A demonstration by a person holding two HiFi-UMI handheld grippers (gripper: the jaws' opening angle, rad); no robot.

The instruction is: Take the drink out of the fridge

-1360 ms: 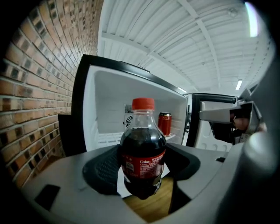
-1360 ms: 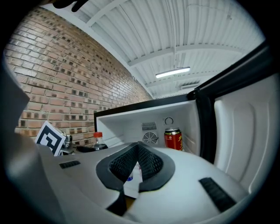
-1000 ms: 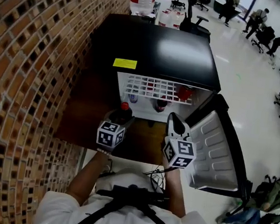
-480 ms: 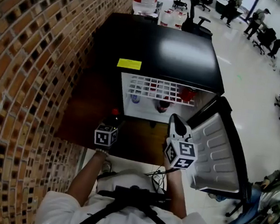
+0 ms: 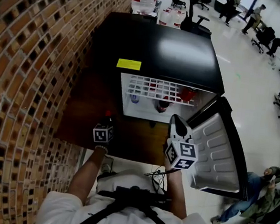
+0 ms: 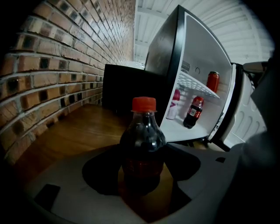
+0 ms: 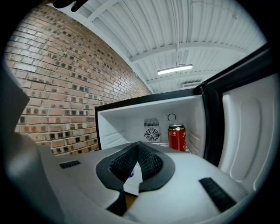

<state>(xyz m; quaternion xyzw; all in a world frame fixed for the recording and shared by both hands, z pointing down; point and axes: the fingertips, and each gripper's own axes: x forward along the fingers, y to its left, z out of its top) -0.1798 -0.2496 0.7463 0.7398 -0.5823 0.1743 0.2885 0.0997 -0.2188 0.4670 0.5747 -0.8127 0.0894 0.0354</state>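
The left gripper [image 6: 142,175] is clamped on a dark cola bottle [image 6: 143,144] with a red cap. The pads press its lower body from both sides and the bottle stands upright. The drink is already out of the fridge [image 5: 157,50]. It sits to the left of the open cabinet, over the wooden floor [image 6: 78,131] near the brick wall [image 5: 33,70]. Its base is hidden behind the jaws, so I cannot tell whether it rests on the wood or hangs just above it.

The right gripper [image 7: 138,162] is closed on nothing. It is held level in front of the open fridge, beside the door [image 5: 216,149], which is swung out to the right. A second cola bottle [image 6: 194,112] and a red can [image 7: 176,137] remain inside.

The step in hand looks like setting the drink down. To do it well, keep the bottle vertical and bring the base flat onto the wood. Let go only once it stands on its own, then pull the jaws straight back so they do not clip it.
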